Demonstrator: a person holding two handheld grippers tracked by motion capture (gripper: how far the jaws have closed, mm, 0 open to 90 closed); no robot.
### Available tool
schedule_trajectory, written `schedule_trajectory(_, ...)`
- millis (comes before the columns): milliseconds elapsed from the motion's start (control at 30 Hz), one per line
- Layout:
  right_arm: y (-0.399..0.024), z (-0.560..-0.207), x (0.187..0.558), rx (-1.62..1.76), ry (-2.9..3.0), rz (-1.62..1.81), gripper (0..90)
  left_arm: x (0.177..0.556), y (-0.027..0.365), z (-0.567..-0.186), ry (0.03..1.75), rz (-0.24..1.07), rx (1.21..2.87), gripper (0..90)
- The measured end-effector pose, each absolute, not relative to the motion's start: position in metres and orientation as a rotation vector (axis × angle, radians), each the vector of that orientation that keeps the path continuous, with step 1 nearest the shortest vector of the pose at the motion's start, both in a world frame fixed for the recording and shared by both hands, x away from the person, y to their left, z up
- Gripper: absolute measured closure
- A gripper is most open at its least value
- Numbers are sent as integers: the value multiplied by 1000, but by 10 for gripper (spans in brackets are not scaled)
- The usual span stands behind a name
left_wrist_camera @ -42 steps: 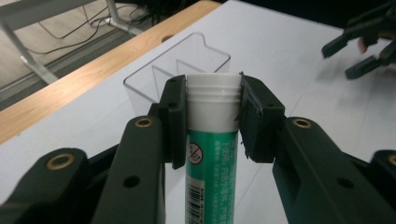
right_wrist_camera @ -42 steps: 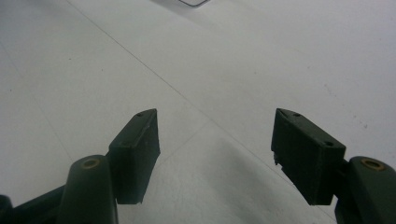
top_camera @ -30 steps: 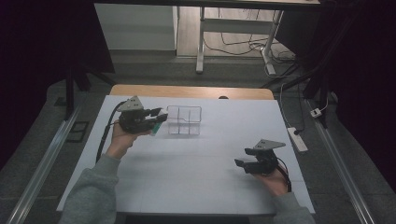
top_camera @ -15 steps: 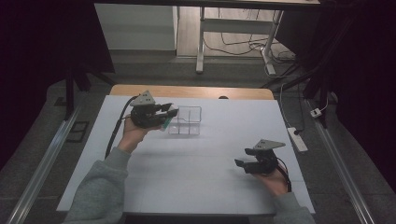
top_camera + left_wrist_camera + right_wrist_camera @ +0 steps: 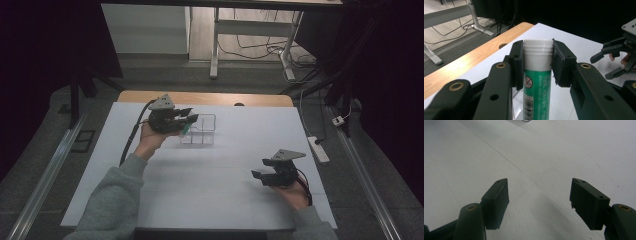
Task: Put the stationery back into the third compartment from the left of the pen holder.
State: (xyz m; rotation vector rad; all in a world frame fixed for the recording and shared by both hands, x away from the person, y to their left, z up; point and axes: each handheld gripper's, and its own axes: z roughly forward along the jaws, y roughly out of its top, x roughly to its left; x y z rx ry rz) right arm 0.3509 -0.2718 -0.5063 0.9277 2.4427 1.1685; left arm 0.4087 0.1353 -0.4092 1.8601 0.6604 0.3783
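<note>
My left gripper (image 5: pixel 189 119) is shut on a green glue stick (image 5: pixel 185 131) with a white cap, held upright just above the left end of a clear plastic compartment box (image 5: pixel 204 131). In the left gripper view the pads (image 5: pixel 517 63) press the sides of the stick (image 5: pixel 537 82) right below its cap. My right gripper (image 5: pixel 260 170) rests low over the white table at the front right, open, with nothing between its jaws (image 5: pixel 539 200). It also appears far off in the left gripper view (image 5: pixel 602 64).
A white sheet (image 5: pixel 215 195) covers the table, with a wooden strip (image 5: pixel 210 98) at the far edge. A power strip (image 5: pixel 318 148) lies off the right edge. The left gripper's cable (image 5: pixel 131 140) trails down the left side.
My left hand has carried the glue stick to the right and slightly farther away, up to the clear box. The right hand has kept still.
</note>
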Motion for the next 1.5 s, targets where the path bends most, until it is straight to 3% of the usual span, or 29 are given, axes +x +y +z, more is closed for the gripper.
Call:
schedule_trajectory(767,-271,-507,351,926,2453,1156,312,429,102,-404,639,364,1853,644)
schedule_trajectory(1500,-271,-508,352,928,2457,1150,311,461,79,-423,697,346,1825,643)
